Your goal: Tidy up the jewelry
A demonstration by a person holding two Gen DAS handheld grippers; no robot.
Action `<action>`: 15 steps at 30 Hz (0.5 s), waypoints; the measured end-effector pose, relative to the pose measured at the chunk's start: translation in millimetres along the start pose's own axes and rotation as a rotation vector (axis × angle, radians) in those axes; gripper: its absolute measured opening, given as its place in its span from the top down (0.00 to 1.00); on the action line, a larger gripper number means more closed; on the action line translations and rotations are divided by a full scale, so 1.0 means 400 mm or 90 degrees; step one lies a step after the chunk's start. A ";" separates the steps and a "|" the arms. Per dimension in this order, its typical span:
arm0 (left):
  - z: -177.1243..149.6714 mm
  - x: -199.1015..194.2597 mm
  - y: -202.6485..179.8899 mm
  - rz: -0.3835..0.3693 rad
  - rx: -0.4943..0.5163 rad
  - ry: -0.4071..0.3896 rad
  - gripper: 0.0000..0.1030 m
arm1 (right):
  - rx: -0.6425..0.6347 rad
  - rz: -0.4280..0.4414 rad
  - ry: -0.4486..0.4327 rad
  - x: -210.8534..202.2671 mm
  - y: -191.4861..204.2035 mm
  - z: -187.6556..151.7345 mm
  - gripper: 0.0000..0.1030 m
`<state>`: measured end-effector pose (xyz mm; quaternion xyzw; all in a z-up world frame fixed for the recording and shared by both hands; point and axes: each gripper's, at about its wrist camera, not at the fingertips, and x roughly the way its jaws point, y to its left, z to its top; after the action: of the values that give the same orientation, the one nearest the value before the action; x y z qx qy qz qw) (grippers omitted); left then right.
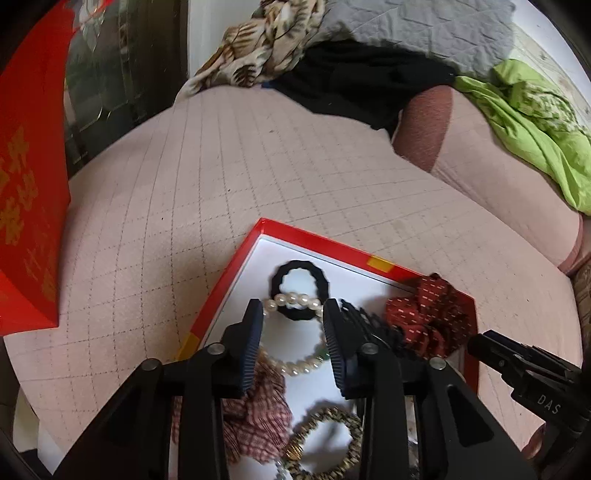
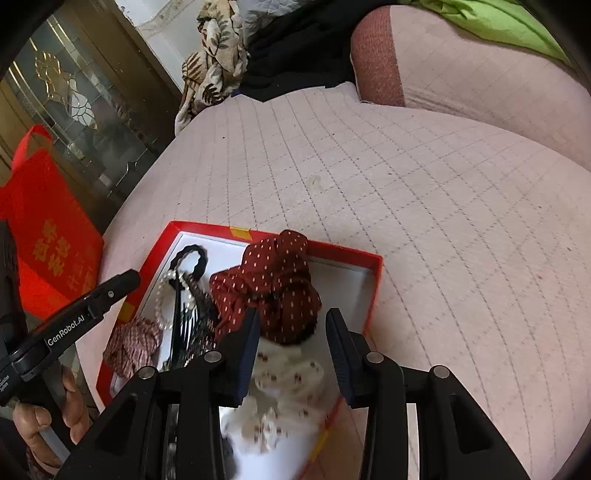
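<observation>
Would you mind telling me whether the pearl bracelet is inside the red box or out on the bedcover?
Inside: the pearl bracelet lies on the white floor of the red box, overlapping a black hair tie.

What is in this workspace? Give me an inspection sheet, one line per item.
Surface: pink quilted bed cover, creased, a bolster at the far edge.
Job's things: red box holds black hair tie, pearl bracelet, dark red scrunchie, plaid scrunchie, gold band, black comb, white scrunchie.
Clutter: green cloth, black cloth, leaf-print cloth, grey quilt.
Grippers: left gripper open over the bracelet; right gripper open above both scrunchies; neither holds anything.
Cables: nothing seen.
Surroundings: red bag, glass-front cabinet.
</observation>
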<state>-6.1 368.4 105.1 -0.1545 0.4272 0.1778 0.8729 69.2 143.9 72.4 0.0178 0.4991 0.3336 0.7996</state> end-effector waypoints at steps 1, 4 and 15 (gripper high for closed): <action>-0.006 -0.013 -0.010 -0.001 0.006 -0.005 0.66 | -0.001 0.001 -0.001 -0.012 0.000 -0.007 0.61; -0.021 -0.050 -0.033 0.004 0.025 -0.023 0.60 | -0.001 -0.005 -0.007 -0.041 -0.001 -0.028 0.61; -0.098 -0.159 -0.049 0.012 0.020 -0.034 0.56 | 0.041 -0.027 -0.004 -0.125 -0.063 -0.149 0.61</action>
<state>-61.0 323.0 135.3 -0.1319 0.4080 0.1836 0.8846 19.8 78.7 72.9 0.0337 0.5075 0.3002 0.8070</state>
